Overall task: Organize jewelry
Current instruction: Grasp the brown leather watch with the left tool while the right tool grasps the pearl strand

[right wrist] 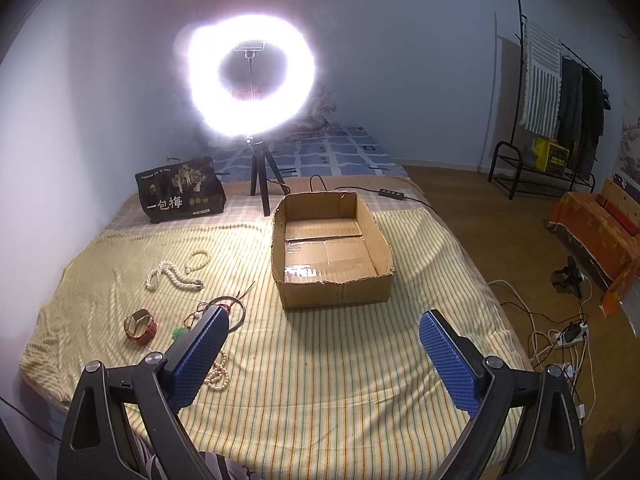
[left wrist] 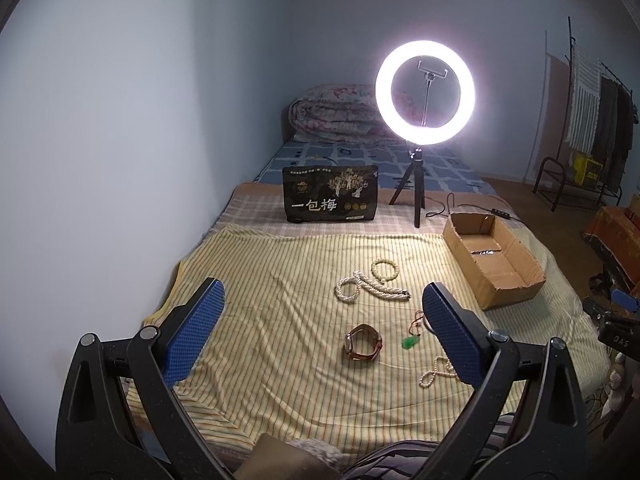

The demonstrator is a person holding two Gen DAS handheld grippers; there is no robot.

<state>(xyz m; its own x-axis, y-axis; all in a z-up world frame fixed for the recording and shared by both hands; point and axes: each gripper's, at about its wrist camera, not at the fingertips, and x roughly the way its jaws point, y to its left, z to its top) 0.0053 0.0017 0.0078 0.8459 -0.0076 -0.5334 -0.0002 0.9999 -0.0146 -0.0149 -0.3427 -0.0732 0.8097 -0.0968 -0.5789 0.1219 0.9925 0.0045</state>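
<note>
Jewelry lies on a yellow striped cloth [left wrist: 280, 280] on a bed. A long pearl necklace [left wrist: 372, 288], a small bead bracelet [left wrist: 385, 269], a brown-strap watch [left wrist: 363, 343], a green pendant on a red cord [left wrist: 412, 342] and a short pearl strand [left wrist: 436, 370] show in the left wrist view. An open, empty cardboard box [right wrist: 332, 248] stands to their right. My left gripper [left wrist: 324, 332] is open above the watch. My right gripper [right wrist: 324, 356] is open over bare cloth in front of the box; its left finger hides part of a dark bangle [right wrist: 234, 308] and pearls [right wrist: 218, 374].
A lit ring light on a tripod [left wrist: 425, 100] and a black printed bag [left wrist: 330, 194] stand behind the cloth. A folded quilt [left wrist: 336, 114] lies at the bed's far end. Cables and a power strip [right wrist: 568, 334] lie on the floor right, by a clothes rack [right wrist: 560, 92].
</note>
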